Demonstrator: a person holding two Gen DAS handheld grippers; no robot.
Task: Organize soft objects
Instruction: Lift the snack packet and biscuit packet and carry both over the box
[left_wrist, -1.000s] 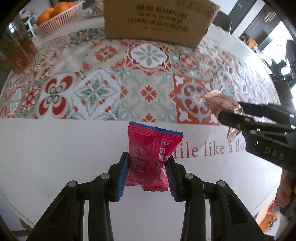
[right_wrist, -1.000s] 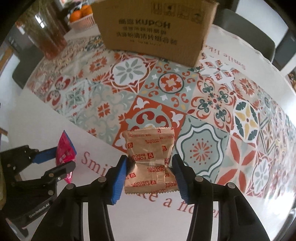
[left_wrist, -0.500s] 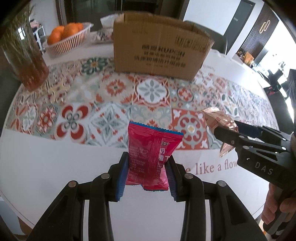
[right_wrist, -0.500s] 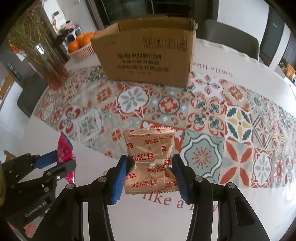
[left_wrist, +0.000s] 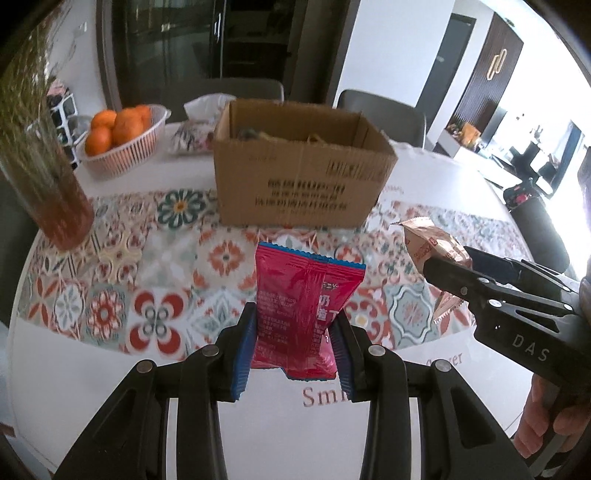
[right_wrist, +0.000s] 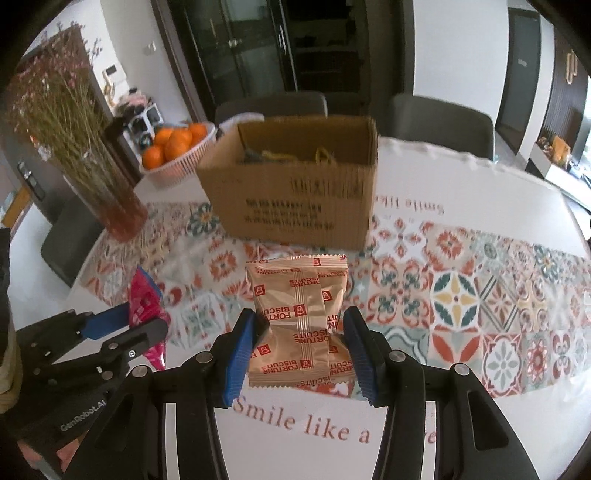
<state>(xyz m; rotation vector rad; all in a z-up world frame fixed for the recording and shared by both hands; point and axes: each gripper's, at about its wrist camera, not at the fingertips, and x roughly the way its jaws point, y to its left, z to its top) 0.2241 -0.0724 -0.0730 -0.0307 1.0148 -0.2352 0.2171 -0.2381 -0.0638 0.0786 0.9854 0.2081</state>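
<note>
Left gripper (left_wrist: 295, 343) pinches red packet (left_wrist: 303, 306); right gripper (right_wrist: 301, 350) pinches biscuit packet (right_wrist: 299, 317), label legible only right cam.

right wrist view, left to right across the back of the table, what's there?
vase of dried flowers → basket of oranges → cardboard box. In front of them, the right hand-held gripper grips the tan biscuit packet.
</note>
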